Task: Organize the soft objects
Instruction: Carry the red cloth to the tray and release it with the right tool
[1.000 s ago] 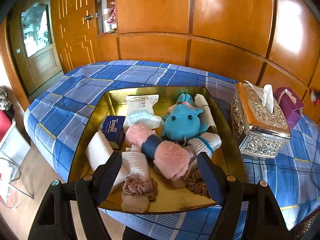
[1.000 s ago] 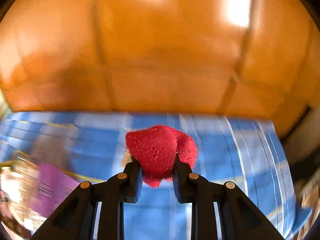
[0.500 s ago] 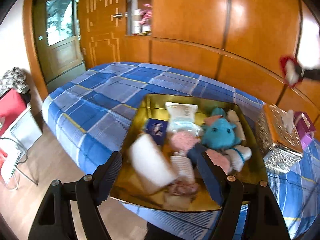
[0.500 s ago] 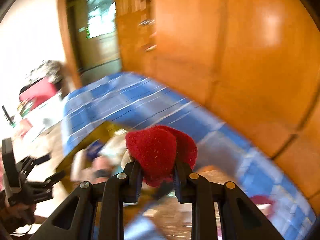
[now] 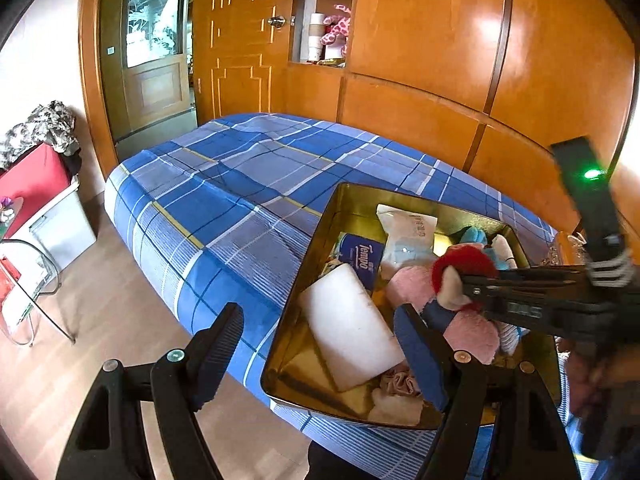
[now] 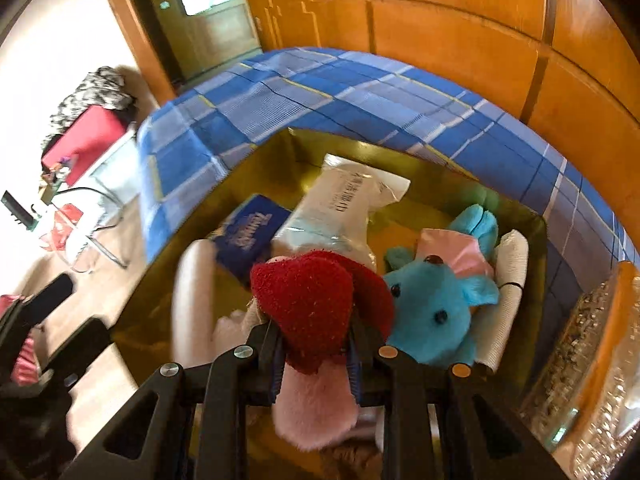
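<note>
A gold tray (image 5: 360, 190) (image 6: 280, 152) lies on the bed, filled with soft things: a blue plush animal (image 6: 432, 312), a pink fuzzy piece (image 5: 408, 288), a white block (image 5: 352, 320), a blue tissue pack (image 5: 362, 256) and a clear packet (image 6: 344, 200). My right gripper (image 6: 314, 344) is shut on a red plush toy (image 6: 316, 300) and hangs just above the pink piece, pointing steeply down. In the left wrist view it reaches in from the right with the red toy (image 5: 460, 264). My left gripper (image 5: 318, 320) is open and empty over the tray's near left corner.
The bed (image 5: 240, 184) has a blue plaid cover and stands against wooden wall panels. An ornate silver tissue box (image 6: 592, 360) sits right of the tray. Left of the bed stand a red box (image 5: 32, 180) and a wire rack (image 5: 36, 292) on the wooden floor.
My right gripper swung with the red toy from over the bed's far side, down to above the tray. My left gripper slid left, leaving the tray at its right.
</note>
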`<state>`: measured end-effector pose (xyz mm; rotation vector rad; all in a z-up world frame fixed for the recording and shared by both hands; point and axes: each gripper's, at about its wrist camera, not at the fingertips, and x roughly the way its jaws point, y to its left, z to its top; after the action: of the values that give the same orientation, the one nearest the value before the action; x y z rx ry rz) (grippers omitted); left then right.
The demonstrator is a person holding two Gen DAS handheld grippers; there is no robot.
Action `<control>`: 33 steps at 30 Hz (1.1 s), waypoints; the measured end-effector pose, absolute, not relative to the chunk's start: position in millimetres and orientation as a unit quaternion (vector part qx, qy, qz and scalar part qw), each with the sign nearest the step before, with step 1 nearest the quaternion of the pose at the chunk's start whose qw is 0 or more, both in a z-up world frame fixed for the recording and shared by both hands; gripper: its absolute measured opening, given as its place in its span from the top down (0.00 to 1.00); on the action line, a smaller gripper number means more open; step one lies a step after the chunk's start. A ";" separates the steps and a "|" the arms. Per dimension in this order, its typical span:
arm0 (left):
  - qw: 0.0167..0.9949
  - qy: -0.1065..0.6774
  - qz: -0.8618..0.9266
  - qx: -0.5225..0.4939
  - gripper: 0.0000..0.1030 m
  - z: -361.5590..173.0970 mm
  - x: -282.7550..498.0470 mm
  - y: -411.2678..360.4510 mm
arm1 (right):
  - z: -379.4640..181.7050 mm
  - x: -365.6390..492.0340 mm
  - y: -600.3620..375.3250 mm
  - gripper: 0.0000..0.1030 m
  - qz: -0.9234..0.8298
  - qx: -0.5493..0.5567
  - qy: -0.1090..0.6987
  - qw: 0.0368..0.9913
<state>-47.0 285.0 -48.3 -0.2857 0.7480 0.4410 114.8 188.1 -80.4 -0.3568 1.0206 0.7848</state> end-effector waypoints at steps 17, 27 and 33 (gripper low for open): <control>0.899 0.352 0.230 -0.124 0.12 -43.2 -48.8 278.4 | -89.4 110.5 183.3 0.67 0.331 -0.203 0.434 0.813; 0.900 0.347 0.236 -0.117 0.06 -39.4 -49.5 274.1 | -74.4 98.8 171.7 0.36 0.323 -0.182 0.412 0.832; 0.903 0.339 0.239 -0.111 0.01 -34.9 -51.4 267.9 | -55.0 85.2 154.3 0.28 0.303 -0.168 0.380 0.858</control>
<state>-51.4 267.9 -34.9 -0.2289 0.7005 0.4941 85.2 154.3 -55.0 -0.3524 0.7980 0.6368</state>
